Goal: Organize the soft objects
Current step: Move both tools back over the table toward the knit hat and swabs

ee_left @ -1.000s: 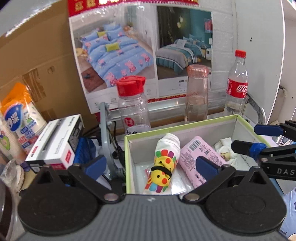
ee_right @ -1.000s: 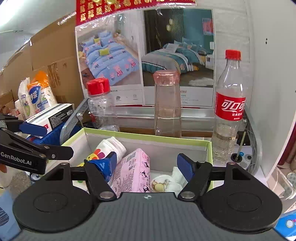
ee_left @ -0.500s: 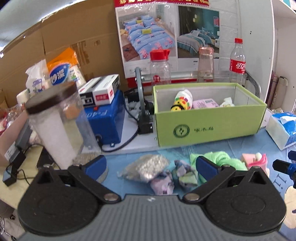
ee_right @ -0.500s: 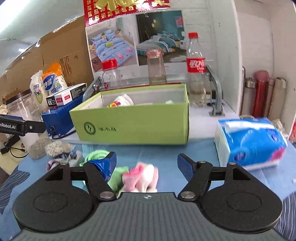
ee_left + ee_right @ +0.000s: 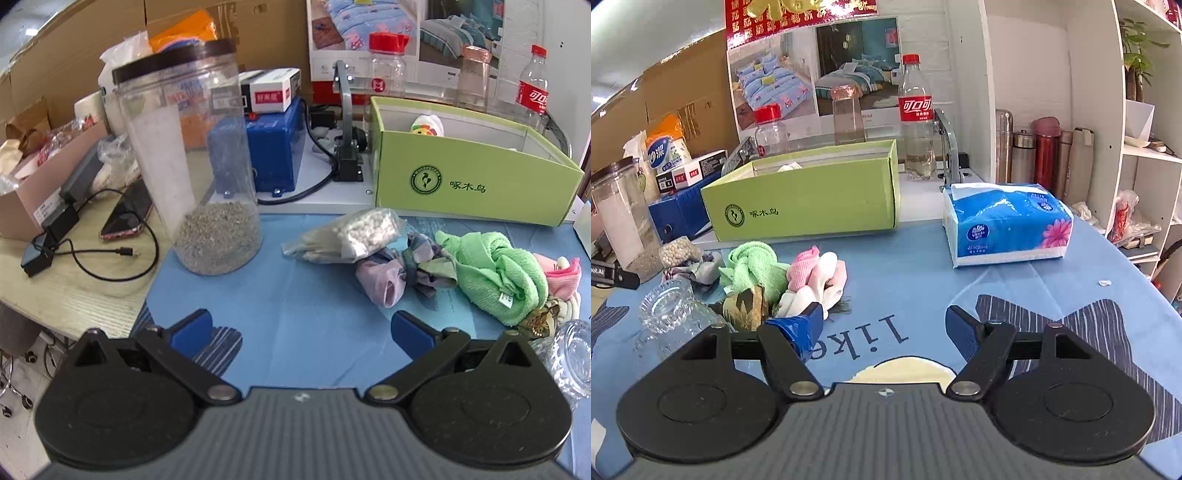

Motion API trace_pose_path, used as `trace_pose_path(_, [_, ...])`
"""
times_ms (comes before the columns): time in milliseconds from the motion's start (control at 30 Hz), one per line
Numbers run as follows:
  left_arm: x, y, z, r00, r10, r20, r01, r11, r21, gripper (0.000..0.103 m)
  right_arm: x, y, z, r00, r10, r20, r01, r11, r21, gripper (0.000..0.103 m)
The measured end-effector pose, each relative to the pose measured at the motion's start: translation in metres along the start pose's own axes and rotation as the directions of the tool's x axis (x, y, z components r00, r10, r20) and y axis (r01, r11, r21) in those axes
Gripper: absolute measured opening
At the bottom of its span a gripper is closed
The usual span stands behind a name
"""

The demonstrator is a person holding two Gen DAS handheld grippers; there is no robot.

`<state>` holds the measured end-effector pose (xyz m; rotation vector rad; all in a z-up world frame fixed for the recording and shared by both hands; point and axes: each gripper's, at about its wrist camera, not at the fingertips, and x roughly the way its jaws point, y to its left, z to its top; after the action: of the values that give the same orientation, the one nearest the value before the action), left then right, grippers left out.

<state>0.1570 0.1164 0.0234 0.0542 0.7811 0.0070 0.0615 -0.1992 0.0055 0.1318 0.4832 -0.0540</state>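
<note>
Green box [image 5: 809,206] contents mostly hidden behind front wall.

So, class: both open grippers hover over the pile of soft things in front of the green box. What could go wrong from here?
1. The clear cut-glass cup lies on its side against the pile; reaching for the crumpled green towel could nudge it into rolling.
2. The towel, the pink and white socks and the grey-purple cloth overlap, so the right gripper might lift several together.
3. The clear bag of white beads rests on the cloth and could get dragged.
</note>
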Motion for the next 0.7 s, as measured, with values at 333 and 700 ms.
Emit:
trace_pose_path(333, [0.021,-0.006,0.009,0.998,-0.027,-0.056,0.025,0.999,-0.031,0.103,0.035,0.012,0.007,0.997,0.056,-0.048,-0.058,0.998,-0.035,0.059])
trace_pose_path(700, [0.026,0.002,0.010,0.997,-0.025,-0.074,0.022,0.999,-0.048,0.103,0.100,0.030,0.016,0.975,0.123,-0.185,-0.140,0.987,-0.081,0.060])
